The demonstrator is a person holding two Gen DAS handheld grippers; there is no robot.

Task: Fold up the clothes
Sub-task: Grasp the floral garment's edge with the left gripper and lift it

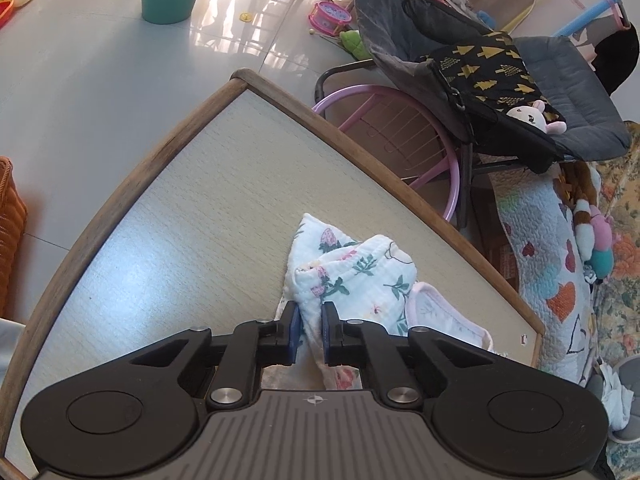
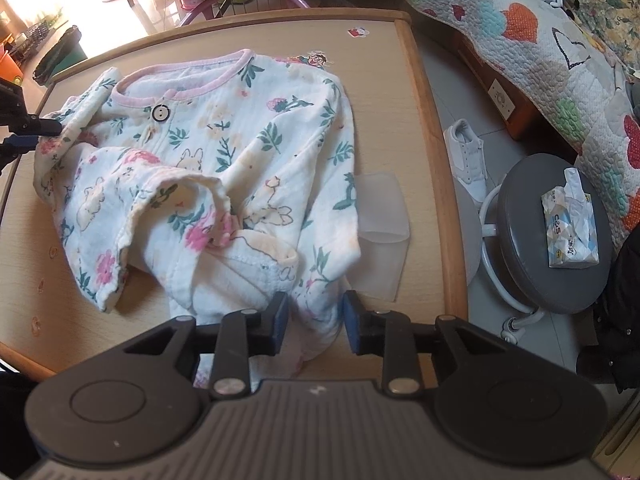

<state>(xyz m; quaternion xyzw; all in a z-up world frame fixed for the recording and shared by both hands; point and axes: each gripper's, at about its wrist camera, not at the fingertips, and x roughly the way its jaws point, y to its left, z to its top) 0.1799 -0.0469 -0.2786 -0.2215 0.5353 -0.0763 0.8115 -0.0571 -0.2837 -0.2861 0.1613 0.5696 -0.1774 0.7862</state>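
A white floral baby garment (image 2: 240,152) with pink neck trim and a button lies rumpled on the beige wood-edged table (image 2: 416,120), neck toward the far edge. My right gripper (image 2: 316,316) is at the near edge, and its blue pads press on a bunched fold of the lower hem. My left gripper (image 1: 310,320) is shut on a sleeve of the garment (image 1: 352,276), with fabric pinched between its pads. The right wrist view shows the left gripper (image 2: 36,132) at the far left, holding that sleeve's end.
A translucent plastic sheet (image 2: 380,216) lies on the table right of the garment. Beyond the right edge are a grey stool (image 2: 520,216) with a tissue pack (image 2: 570,224), a white shoe (image 2: 468,156) and a quilt (image 2: 540,40). A baby bouncer (image 1: 520,80) and pink hoop (image 1: 452,184) stand past the far edge.
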